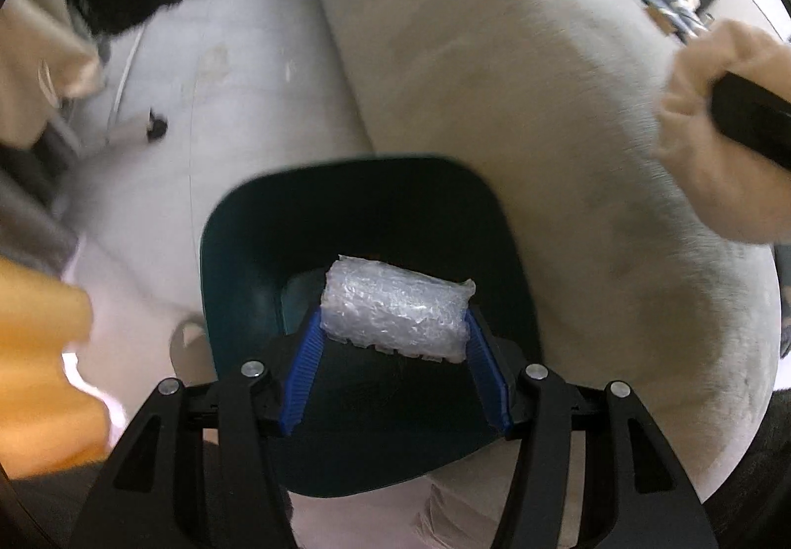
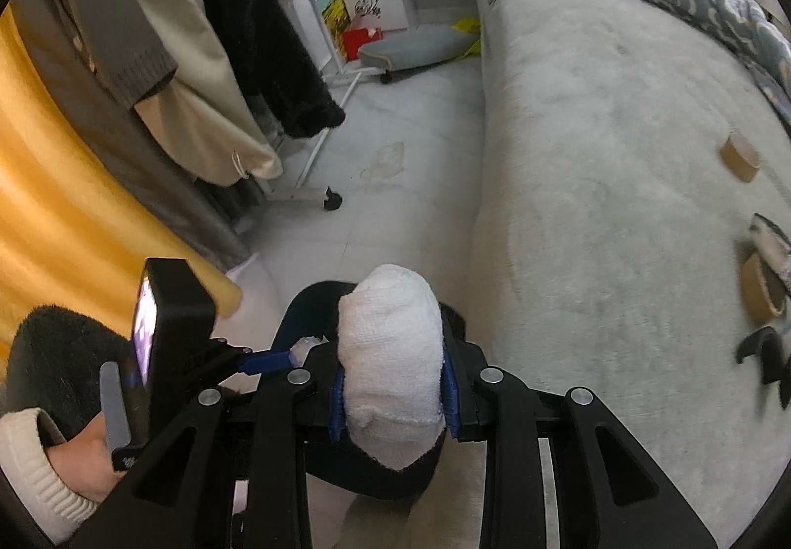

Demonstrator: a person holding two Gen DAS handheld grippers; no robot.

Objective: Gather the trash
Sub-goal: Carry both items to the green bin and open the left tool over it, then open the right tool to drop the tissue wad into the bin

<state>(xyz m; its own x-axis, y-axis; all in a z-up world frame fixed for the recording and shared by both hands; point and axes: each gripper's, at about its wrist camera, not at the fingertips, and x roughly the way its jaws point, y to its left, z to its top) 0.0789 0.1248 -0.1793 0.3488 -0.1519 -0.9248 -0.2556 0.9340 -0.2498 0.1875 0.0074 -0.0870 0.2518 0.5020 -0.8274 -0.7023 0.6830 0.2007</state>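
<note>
My left gripper [image 1: 394, 326] is shut on a roll of clear bubble wrap [image 1: 395, 309] and holds it over the open mouth of a dark teal trash bin [image 1: 356, 212] on the floor beside the bed. My right gripper [image 2: 393, 381] is shut on a white crumpled paper towel wad [image 2: 390, 356], held above the same bin's rim [image 2: 296, 306]. The left gripper's blue fingertip [image 2: 267, 361] and its body show at the lower left of the right wrist view.
A grey bed [image 2: 618, 153] fills the right side, with tape rolls [image 2: 739, 158] and small dark items [image 2: 764, 351] on it. A clothes rack on wheels [image 2: 316, 143] with hanging coats and an orange curtain [image 2: 59, 212] stand on the left. Tiled floor [image 2: 395, 183] lies between.
</note>
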